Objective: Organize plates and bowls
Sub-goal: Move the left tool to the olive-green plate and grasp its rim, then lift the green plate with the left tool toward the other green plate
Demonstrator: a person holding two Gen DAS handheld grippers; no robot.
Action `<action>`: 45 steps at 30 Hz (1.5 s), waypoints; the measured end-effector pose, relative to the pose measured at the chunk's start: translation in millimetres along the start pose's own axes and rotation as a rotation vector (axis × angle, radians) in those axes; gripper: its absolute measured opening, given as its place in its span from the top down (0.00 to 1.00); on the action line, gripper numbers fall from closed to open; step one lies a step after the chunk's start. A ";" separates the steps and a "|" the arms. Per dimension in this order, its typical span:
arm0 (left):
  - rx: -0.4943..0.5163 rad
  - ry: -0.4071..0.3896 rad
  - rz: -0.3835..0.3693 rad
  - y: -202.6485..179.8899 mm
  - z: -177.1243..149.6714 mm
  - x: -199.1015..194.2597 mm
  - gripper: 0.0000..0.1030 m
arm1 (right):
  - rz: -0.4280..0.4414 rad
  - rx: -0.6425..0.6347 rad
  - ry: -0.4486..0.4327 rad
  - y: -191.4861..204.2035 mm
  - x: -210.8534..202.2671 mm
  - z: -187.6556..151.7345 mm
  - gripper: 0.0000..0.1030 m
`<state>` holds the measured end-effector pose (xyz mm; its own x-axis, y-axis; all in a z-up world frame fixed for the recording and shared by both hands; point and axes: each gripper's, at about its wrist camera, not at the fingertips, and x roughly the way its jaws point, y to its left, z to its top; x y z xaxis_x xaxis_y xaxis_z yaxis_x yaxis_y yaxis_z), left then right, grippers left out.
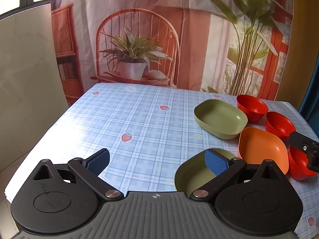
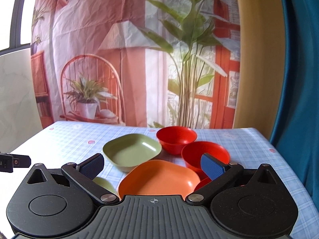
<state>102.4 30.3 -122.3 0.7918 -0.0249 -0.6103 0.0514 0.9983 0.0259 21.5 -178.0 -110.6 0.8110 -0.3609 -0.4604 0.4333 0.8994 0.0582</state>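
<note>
Checked tablecloth; both tools spread, unladen.

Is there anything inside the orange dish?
No, the orange dish looks empty: only its bare orange floor shows. Its near edge is hidden behind the right gripper, so that strip can't be checked.

Both wrist views sit low over the table, facing the backdrop; both share the green dish.

Plates in front, bowls behind, on table
</note>
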 end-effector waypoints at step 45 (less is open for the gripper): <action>-0.086 0.246 -0.114 -2.2 -45.9 65.3 0.78 | 0.141 -0.017 0.221 14.5 48.1 -41.5 0.49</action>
<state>126.1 28.9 -198.6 0.6122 -0.1345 -0.7792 0.0716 0.9908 -0.1147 50.4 -172.1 -168.6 0.7568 -0.1704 -0.6310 0.3134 0.9418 0.1215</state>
